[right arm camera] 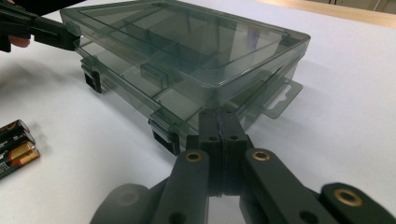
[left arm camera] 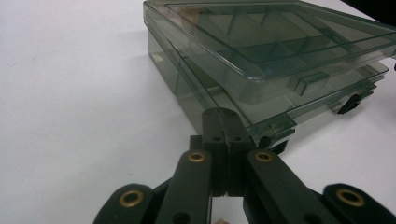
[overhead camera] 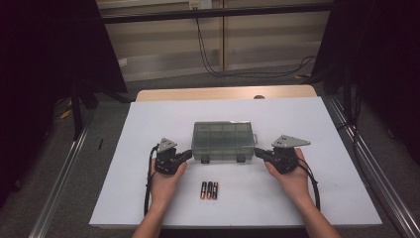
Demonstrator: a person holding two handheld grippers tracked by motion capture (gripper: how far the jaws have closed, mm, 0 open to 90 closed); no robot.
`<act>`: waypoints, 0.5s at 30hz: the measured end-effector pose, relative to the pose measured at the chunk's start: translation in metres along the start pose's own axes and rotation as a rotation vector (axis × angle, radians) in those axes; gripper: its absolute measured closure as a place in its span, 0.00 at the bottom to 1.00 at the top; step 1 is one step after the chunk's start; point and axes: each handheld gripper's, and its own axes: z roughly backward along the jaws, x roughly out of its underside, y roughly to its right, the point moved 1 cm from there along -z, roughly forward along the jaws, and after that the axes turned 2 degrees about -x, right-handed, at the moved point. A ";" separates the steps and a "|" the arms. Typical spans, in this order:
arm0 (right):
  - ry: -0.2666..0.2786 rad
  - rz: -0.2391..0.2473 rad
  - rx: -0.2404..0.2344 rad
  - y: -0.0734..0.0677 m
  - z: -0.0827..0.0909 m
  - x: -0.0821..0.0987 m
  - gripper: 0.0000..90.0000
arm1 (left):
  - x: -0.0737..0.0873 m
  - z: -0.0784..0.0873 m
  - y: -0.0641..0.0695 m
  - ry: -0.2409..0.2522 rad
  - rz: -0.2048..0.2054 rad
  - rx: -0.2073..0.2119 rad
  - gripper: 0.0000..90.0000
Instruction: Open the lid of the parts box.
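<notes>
Grippers pressed together, left (overhead camera: 188, 154) and right (overhead camera: 257, 152), flank my organizer box (overhead camera: 223, 140); prying may skid it onto batteries (overhead camera: 209, 190).

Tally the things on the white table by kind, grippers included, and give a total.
Translucent grey plastic compartment box, lid closed: 1
Black-and-copper cylindrical batteries, lying side by side: 3
Black two-jaw grippers, left gripper and right gripper, jaws shut at the box's ends: 2
Total: 6

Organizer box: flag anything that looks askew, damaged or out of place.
Nothing stands out. The organizer box sits flat and closed on the white board, with no damage visible; three batteries lie tidily side by side in front. Both tongs, left and right, are shut at its front corners.
</notes>
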 end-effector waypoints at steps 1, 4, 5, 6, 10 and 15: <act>0.004 0.004 -0.004 0.000 0.000 -0.001 1.00 | 0.000 0.000 0.001 0.005 0.003 -0.001 1.00; 0.013 -0.002 -0.007 -0.001 0.001 -0.004 1.00 | -0.002 0.000 0.003 0.016 0.001 -0.007 1.00; 0.012 -0.006 -0.006 -0.001 0.001 -0.004 1.00 | -0.003 0.001 0.002 0.015 -0.008 -0.003 1.00; 0.016 -0.003 -0.011 -0.001 0.001 -0.005 1.00 | -0.004 0.001 0.003 0.020 -0.004 -0.002 1.00; 0.022 -0.002 -0.011 -0.002 0.000 -0.010 1.00 | -0.007 0.002 0.004 0.029 -0.015 -0.010 1.00; 0.036 -0.004 -0.018 -0.002 -0.001 -0.017 1.00 | -0.011 0.001 0.004 0.037 -0.018 -0.003 1.00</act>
